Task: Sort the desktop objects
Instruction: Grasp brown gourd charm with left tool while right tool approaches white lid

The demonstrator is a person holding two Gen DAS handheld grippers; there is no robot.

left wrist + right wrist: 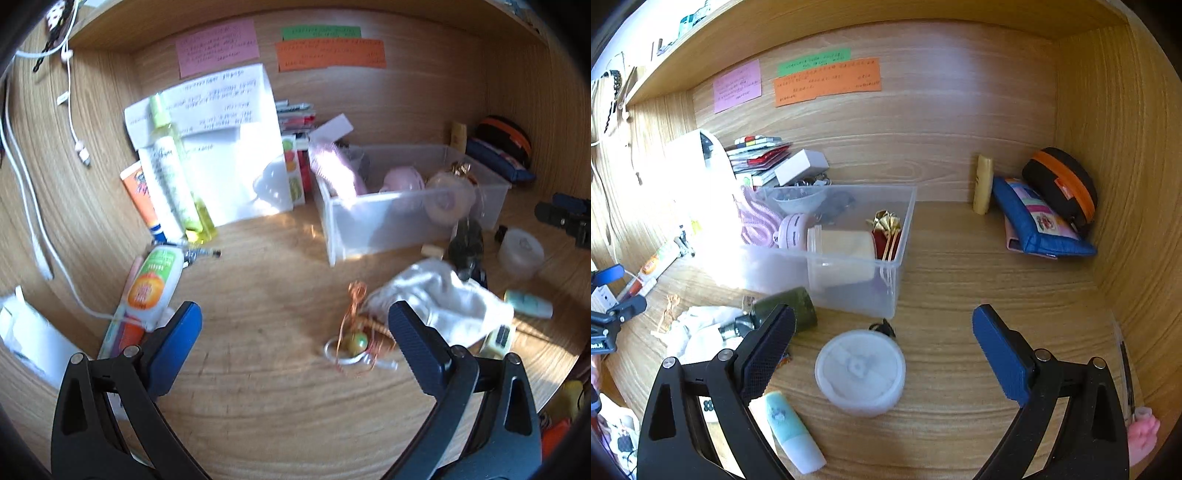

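Note:
A clear plastic bin (373, 221) (857, 291) stands mid-desk and holds a pink comb, a pink round case, a tape roll and a gold rose. My left gripper (295, 325) is open and empty above the desk, left of a beaded copper-wire charm (356, 341) and a white cloth (436, 295). My right gripper (884, 330) is open and empty, its jaws either side of a white round lidded container (860, 371) on the desk. A small mint tube (794, 432) lies by the right gripper's left finger. A dark green bottle (783, 308) lies in front of the bin.
Lotion bottles and tubes (166, 192) lean at the left by white papers (229, 147). A white cable (22, 192) runs down the left. A blue pouch (1038, 225) and black-orange case (1063, 184) sit in the back right corner. Wooden walls enclose the desk.

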